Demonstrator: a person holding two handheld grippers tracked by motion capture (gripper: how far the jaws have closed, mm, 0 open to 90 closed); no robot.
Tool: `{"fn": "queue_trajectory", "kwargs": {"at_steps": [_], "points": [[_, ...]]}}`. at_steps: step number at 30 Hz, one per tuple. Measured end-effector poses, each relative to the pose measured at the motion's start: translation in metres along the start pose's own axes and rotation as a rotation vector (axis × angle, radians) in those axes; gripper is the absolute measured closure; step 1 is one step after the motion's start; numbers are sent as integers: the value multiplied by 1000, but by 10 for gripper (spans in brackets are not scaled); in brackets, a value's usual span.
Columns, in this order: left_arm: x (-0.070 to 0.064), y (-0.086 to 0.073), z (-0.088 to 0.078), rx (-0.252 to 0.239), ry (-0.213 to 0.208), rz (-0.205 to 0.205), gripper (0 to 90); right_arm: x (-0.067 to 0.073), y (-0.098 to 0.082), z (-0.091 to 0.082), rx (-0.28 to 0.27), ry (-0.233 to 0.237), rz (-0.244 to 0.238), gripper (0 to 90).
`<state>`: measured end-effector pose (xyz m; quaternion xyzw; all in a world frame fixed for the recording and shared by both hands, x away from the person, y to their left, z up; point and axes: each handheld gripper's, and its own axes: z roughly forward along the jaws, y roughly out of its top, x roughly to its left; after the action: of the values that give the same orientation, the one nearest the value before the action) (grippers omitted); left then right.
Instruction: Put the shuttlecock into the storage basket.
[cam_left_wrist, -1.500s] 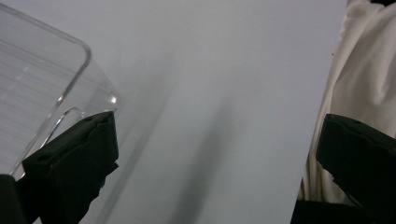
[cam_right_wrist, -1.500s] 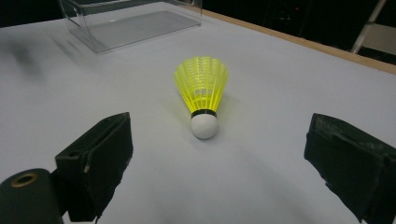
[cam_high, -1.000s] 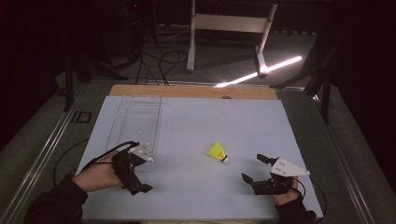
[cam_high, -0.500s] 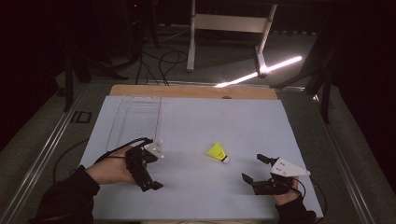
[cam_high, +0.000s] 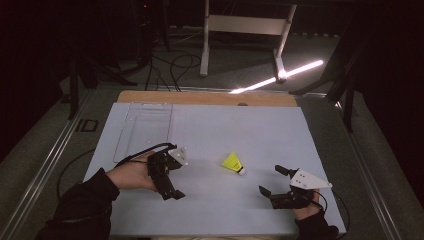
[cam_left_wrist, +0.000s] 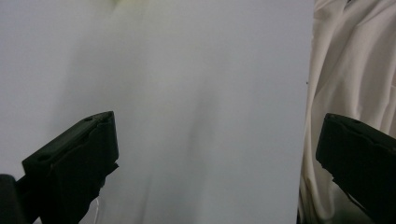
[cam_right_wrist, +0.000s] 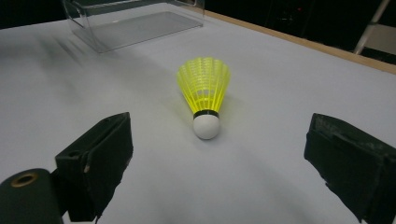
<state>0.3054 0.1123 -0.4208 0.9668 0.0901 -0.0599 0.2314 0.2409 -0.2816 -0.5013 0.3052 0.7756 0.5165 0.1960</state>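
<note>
Left tool (cam_high: 170, 172) has slid in from the counter's left part over the last second and now sits closer to the yellow shuttlecock (cam_high: 234, 163), jaws spread wide and empty, turned toward the near edge of the white counter (cam_high: 240, 125). Right tool (cam_high: 278, 183) hasn't budged, jaws apart too, with the shuttlecock lying on its side just ahead of it, cork toward it. Looks like a pickup is coming. Beyond the left tool stands a clear plastic box (cam_high: 145, 130); between both tools it's open surface
</note>
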Motion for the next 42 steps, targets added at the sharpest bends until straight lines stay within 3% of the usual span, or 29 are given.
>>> {"fn": "queue_trajectory", "kwargs": {"at_steps": [9, 15, 19, 26, 30, 42], "points": [[7, 17, 6, -24, -8, 19, 0, 0, 0, 0, 6, 4, -4, 80], [14, 29, 14, -8, -33, 43, 1, 0, -1, 1, 6, 7, -2, 80], [17, 35, 17, -10, -24, 54, 1, 0, -1, 2, 12, 12, -2, 81], [24, 47, 24, -25, -59, 61, 1, 0, -1, 2, 12, 15, 1, 81], [29, 55, 27, -39, -44, 67, 1, 0, -1, 2, 12, 19, -1, 81], [40, 79, 41, -41, -67, 89, 2, 0, -2, 3, 16, 29, 3, 81]]}}
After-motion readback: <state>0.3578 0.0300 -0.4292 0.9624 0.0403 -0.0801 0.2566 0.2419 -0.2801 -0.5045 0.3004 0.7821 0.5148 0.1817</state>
